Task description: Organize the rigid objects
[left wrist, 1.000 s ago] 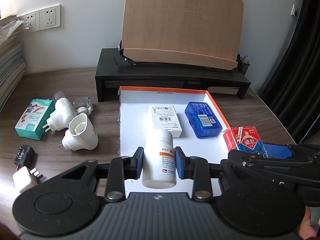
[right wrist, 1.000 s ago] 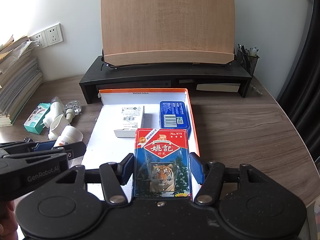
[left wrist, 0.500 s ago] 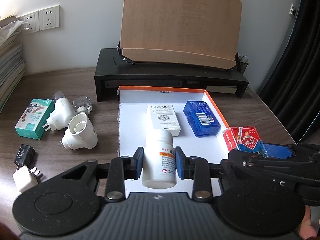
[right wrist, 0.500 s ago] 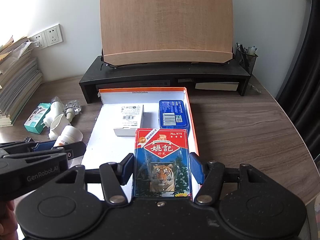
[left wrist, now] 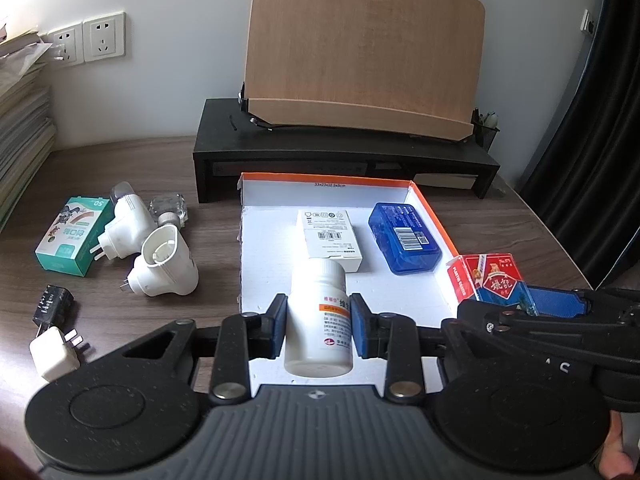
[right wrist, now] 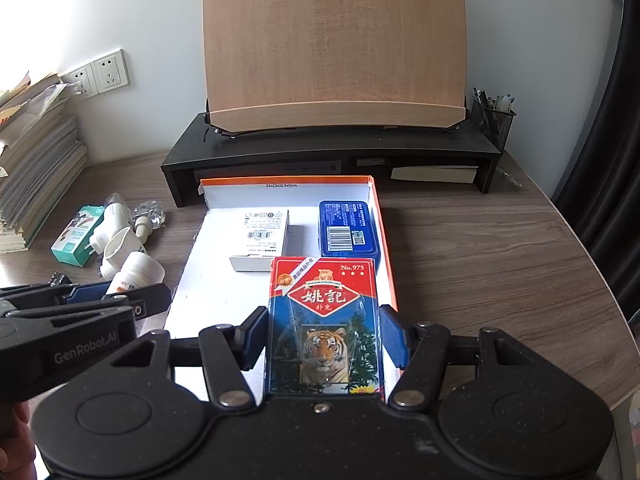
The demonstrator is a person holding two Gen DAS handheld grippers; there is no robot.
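Observation:
My left gripper (left wrist: 319, 330) is shut on a white pill bottle (left wrist: 319, 316) and holds it over the near part of a shallow white box with an orange rim (left wrist: 264, 264). My right gripper (right wrist: 323, 340) is shut on a red and blue pack of playing cards (right wrist: 323, 320), held over the box's near right corner (right wrist: 388, 264). A white carton (left wrist: 330, 240) and a blue case (left wrist: 404, 236) lie inside the box. The bottle also shows in the right wrist view (right wrist: 136, 274), and the card pack in the left wrist view (left wrist: 486, 280).
Left of the box lie two white plug-in devices (left wrist: 164, 268), a green carton (left wrist: 74, 236), a clear bottle (left wrist: 170, 210), a black plug (left wrist: 52, 306) and a white charger (left wrist: 54, 354). A black riser (left wrist: 344, 156) with a wooden board stands behind. Stacked papers (right wrist: 36, 168) sit far left, a pen cup (right wrist: 492, 120) far right.
Both grippers have drawn back slightly from the box with their objects still held; the scene has shifted a little away in both views. Nothing was let go.

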